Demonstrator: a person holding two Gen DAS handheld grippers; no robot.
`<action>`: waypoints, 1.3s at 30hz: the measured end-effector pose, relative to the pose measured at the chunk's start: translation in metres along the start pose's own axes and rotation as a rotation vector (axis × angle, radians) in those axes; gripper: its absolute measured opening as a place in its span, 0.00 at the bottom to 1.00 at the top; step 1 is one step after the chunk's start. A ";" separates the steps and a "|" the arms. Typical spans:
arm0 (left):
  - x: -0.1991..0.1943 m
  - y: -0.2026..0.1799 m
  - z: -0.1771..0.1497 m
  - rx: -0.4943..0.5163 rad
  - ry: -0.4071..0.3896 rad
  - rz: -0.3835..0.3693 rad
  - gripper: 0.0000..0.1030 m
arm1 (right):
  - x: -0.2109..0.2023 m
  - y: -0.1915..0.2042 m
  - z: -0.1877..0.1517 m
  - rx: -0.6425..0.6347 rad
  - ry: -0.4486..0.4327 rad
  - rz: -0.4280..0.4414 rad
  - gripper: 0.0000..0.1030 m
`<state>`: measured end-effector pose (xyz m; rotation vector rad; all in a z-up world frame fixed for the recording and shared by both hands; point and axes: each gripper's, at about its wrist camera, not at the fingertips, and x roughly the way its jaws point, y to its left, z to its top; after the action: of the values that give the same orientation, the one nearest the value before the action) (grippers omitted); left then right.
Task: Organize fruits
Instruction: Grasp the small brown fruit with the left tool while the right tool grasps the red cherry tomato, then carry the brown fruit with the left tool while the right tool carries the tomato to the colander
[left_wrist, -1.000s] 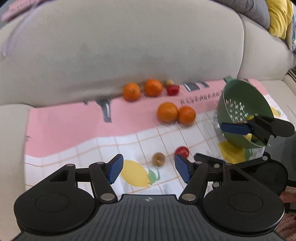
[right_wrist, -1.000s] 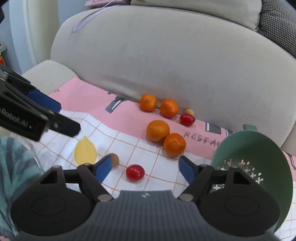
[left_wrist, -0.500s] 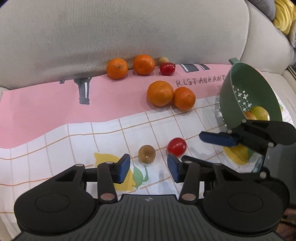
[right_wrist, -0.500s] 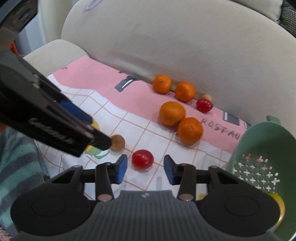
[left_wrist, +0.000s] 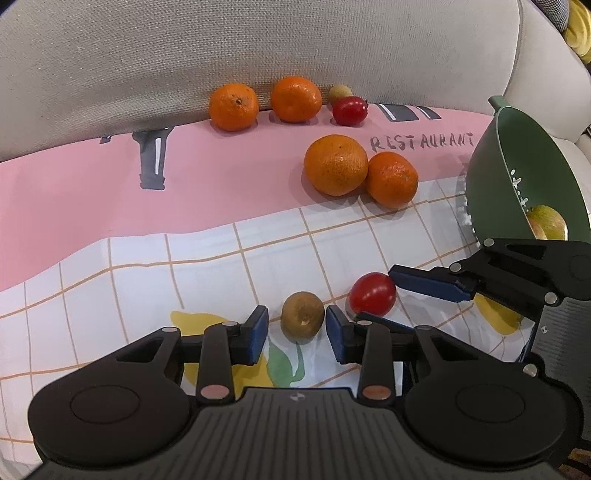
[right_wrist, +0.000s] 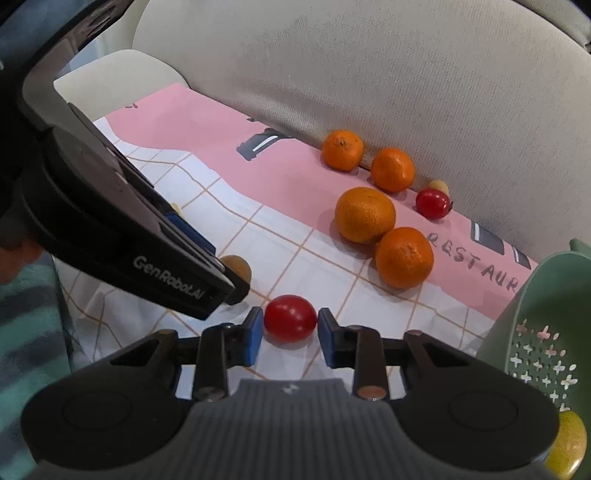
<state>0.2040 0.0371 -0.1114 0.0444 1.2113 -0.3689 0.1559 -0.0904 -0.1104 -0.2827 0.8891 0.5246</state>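
A small brown fruit (left_wrist: 303, 318) lies on the checked cloth between the fingers of my left gripper (left_wrist: 297, 332). Its jaws are closing; a gap shows at the left pad and the right pad is almost touching. My right gripper (right_wrist: 290, 325) is shut on a red cherry tomato (right_wrist: 290, 317), with both blue pads against its sides. The same tomato (left_wrist: 372, 294) shows in the left wrist view, with a right fingertip (left_wrist: 428, 286) beside it. The green colander (left_wrist: 517, 177) stands tilted at the right with a yellowish fruit (left_wrist: 548, 223) inside.
Several oranges sit farther back: one pair (left_wrist: 335, 165) mid-cloth, another (left_wrist: 233, 107) against the sofa back. A second red tomato (left_wrist: 349, 110) and a small tan fruit (left_wrist: 339, 92) lie beside them. The pink and white cloth (left_wrist: 110, 206) covers the sofa seat.
Both grippers came down toward the cloth and their jaws narrowed. The right one closed onto the red tomato; the left one now straddles the brown fruit.
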 end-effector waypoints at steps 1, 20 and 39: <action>0.000 -0.001 0.001 -0.001 -0.001 -0.002 0.40 | 0.000 0.000 0.000 -0.004 -0.003 0.000 0.28; -0.021 -0.008 0.000 -0.056 -0.028 -0.007 0.27 | -0.015 0.002 0.001 -0.008 -0.010 -0.013 0.28; -0.109 -0.075 -0.020 -0.010 -0.201 -0.059 0.27 | -0.118 -0.012 -0.022 0.051 -0.147 -0.078 0.28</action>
<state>0.1306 -0.0008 -0.0066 -0.0360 1.0175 -0.4087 0.0874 -0.1478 -0.0298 -0.2289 0.7445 0.4436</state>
